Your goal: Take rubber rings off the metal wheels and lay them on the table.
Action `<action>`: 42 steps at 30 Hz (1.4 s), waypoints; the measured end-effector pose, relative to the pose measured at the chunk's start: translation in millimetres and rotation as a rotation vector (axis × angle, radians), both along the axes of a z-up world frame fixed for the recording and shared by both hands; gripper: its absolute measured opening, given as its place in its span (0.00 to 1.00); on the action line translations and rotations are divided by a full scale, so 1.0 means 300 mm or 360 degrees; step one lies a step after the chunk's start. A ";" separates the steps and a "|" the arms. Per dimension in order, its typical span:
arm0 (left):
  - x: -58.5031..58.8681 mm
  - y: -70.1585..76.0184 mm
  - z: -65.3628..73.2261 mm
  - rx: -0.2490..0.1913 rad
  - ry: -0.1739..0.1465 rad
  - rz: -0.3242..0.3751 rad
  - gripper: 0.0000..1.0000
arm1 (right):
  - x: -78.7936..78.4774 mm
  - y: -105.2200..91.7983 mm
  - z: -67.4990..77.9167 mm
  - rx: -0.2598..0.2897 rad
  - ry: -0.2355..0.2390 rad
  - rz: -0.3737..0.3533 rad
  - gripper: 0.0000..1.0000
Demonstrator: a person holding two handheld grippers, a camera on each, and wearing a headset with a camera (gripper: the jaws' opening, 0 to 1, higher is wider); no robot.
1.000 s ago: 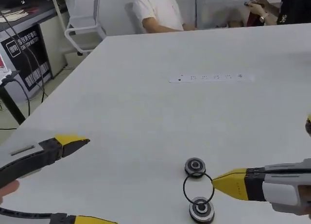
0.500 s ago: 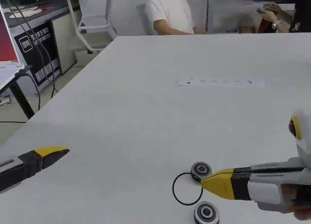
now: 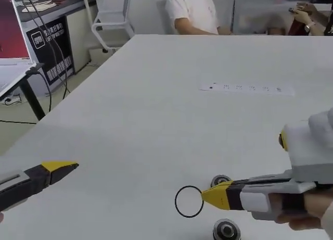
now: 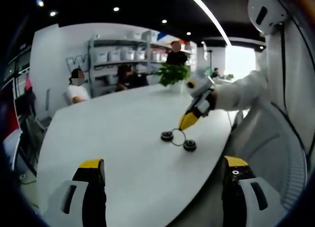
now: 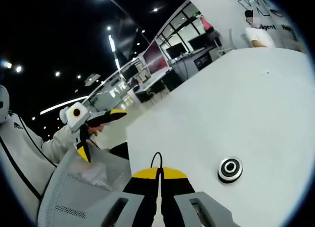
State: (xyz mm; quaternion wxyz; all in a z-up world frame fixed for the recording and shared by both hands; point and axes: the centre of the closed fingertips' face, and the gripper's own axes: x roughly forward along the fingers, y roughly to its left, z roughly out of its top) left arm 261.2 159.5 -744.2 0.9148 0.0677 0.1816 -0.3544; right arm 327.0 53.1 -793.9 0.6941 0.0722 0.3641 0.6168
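My right gripper [image 3: 204,196] is shut on the edge of a thin black rubber ring [image 3: 188,201], holding it just left of two metal wheels. One wheel [image 3: 221,181] peeks out behind the gripper and the other [image 3: 227,230] lies near the bottom edge. In the right gripper view the ring [image 5: 156,161] sticks out past the closed yellow tips [image 5: 158,174], with a wheel [image 5: 230,169] to the right. My left gripper [image 3: 57,172] is at the far left, well away. In its own view the left gripper [image 4: 162,187] is open and empty, with ring [image 4: 178,137] and wheels [image 4: 189,145] ahead.
A white power strip [image 3: 247,88] lies flat farther along the white table [image 3: 156,110]. People sit at the far end [image 3: 195,11]. A white chair [image 3: 112,13] and a desk with cables [image 3: 31,47] stand beyond the table's left edge.
My right gripper has carried the ring to the left, out from between the two wheels. The left gripper has pulled back toward the left edge. The head camera has shifted.
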 end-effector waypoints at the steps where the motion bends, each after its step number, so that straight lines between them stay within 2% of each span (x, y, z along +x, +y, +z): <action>1: -0.001 0.002 -0.002 -0.0002 0.0001 0.0004 1.00 | -0.001 0.004 -0.009 -0.0008 0.0005 0.0009 0.00; 10: -0.001 0.005 -0.010 -0.0008 0.0014 0.0023 1.00 | -0.005 0.018 -0.108 -0.0148 0.0017 0.0037 0.00; 13: -0.003 -0.001 -0.014 -0.0014 0.0019 0.0016 1.00 | 0.012 0.009 -0.157 -0.0246 0.0020 0.0004 0.00; 16: -0.005 -0.009 -0.020 -0.0015 0.0028 0.0005 1.00 | 0.010 0.008 -0.182 -0.0286 0.0057 -0.0001 0.00; 21: -0.003 -0.011 -0.022 -0.0013 0.0039 0.0000 1.00 | 0.007 -0.005 -0.217 -0.0362 0.0054 0.0012 0.00; 28: 0.004 -0.009 -0.014 -0.0008 0.0031 0.0000 1.00 | 0.021 -0.013 -0.218 -0.0385 0.0017 -0.0004 0.00; 33: 0.006 -0.011 -0.015 0.0008 0.0035 -0.0011 1.00 | 0.028 -0.024 -0.226 -0.0412 0.0006 -0.0013 0.07; 42: 0.012 -0.018 -0.003 0.0026 0.0026 -0.0033 1.00 | 0.038 -0.053 -0.197 -0.0394 -0.0056 -0.0025 0.10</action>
